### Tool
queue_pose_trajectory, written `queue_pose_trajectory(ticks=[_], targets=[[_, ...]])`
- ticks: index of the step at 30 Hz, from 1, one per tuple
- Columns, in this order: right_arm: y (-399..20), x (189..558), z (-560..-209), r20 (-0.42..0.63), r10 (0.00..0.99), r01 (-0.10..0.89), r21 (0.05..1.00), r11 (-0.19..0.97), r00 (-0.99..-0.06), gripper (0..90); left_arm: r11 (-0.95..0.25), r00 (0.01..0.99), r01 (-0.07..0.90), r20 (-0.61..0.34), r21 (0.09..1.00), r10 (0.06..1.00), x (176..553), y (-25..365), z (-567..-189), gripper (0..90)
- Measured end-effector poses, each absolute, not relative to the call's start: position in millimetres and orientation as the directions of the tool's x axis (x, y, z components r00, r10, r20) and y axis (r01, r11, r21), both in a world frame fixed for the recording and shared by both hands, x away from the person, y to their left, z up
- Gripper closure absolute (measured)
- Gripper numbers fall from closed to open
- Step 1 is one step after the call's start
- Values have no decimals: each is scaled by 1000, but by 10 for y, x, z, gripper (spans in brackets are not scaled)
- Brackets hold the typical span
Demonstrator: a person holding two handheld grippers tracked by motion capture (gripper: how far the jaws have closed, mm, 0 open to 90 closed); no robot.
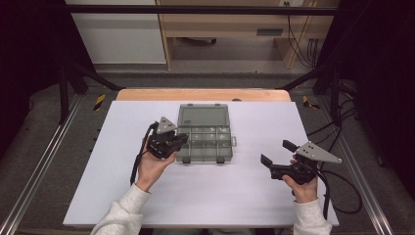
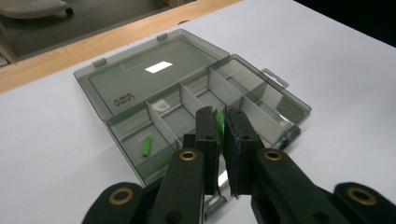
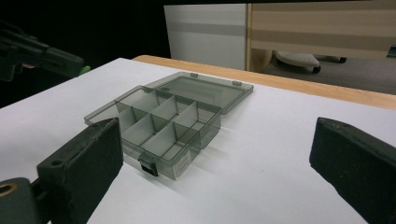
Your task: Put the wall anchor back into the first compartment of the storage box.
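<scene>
While the lid lies flat: the smoky transparent plastic compartment box sits open mid-table.
Left claw: pinched on a small green strip, above the box's near-left corner.
Loose piece: 1 green stick in a corner compartment.
Right claw: wide open, holding nothing, well right of the box.

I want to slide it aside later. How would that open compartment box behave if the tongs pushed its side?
The compartment box looks like thin clear plastic and nearly empty, so probably light; on the smooth white table it would likely slide readily. Its open lid lies flat behind on small hinges, so an off-centre push might swivel it.
</scene>
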State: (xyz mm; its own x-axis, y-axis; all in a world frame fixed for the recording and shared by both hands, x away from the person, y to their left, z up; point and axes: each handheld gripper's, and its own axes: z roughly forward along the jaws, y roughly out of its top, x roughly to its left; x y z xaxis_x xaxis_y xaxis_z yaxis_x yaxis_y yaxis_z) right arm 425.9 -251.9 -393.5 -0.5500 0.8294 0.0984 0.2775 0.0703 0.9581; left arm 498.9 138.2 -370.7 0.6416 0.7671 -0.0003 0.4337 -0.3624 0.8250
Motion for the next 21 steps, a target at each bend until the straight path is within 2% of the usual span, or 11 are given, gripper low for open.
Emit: queue_pose_trajectory(ticks=[21], targets=[[-2522, 4256, -3930, 101, 831, 281, 957, 68, -547, 30, -356, 578, 489, 10, 796, 816, 5523, 1454, -3960, 841]])
